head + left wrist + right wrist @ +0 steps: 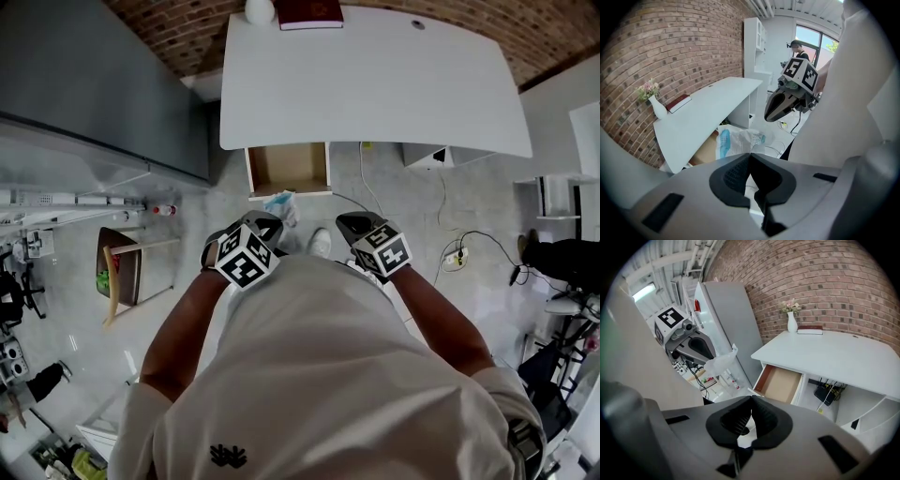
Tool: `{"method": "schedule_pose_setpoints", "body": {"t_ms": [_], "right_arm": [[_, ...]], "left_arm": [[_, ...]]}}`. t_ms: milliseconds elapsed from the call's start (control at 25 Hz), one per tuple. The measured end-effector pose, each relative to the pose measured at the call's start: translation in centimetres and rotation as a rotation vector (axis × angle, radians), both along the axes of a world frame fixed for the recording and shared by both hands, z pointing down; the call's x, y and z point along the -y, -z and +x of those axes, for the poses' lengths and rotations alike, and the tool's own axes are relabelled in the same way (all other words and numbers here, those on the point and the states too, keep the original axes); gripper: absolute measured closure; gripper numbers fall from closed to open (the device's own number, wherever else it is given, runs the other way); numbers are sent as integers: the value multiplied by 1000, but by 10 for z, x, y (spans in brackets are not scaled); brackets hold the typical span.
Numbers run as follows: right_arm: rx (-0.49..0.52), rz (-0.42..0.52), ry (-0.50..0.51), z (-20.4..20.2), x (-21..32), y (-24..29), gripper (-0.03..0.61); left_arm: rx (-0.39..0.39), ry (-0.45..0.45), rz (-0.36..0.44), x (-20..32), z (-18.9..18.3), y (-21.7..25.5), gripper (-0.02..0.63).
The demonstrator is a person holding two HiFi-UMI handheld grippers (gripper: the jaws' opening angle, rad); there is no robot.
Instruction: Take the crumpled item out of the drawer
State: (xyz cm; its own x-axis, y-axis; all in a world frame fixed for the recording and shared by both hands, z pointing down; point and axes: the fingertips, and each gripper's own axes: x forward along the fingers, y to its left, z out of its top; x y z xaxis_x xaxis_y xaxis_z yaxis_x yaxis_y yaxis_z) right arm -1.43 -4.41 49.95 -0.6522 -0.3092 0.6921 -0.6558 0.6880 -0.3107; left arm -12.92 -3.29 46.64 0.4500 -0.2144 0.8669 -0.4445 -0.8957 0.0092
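A crumpled white and blue plastic bag (282, 205) hangs out of the tip of my left gripper (267, 223), which is shut on it, just in front of the open drawer (289, 169). The left gripper view has the bag (736, 140) bunched right beyond the closed jaws of that gripper (750, 155). From the right gripper view the bag (720, 362) dangles under the left gripper (696, 347), clear of the drawer (780, 383), whose brown inside looks bare. My right gripper (356, 223) is shut on nothing, held beside the left one near my waist.
The white desk (375, 75) carries a vase (260, 9) and a red book (310, 12) at its back edge. A grey fridge (94, 84) stands to the left, a small wooden stand (120, 267) below it. Cables (459, 253) lie on the floor at right.
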Motion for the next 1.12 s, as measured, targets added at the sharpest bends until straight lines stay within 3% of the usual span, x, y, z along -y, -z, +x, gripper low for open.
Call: {"method": "schedule_pose_setpoints", "body": {"t_ms": [1120], "right_arm": [[-7,-5,35,1,-3,5,549]], "left_arm": [[20,2,-18,-5,-3,-4,591]]}}
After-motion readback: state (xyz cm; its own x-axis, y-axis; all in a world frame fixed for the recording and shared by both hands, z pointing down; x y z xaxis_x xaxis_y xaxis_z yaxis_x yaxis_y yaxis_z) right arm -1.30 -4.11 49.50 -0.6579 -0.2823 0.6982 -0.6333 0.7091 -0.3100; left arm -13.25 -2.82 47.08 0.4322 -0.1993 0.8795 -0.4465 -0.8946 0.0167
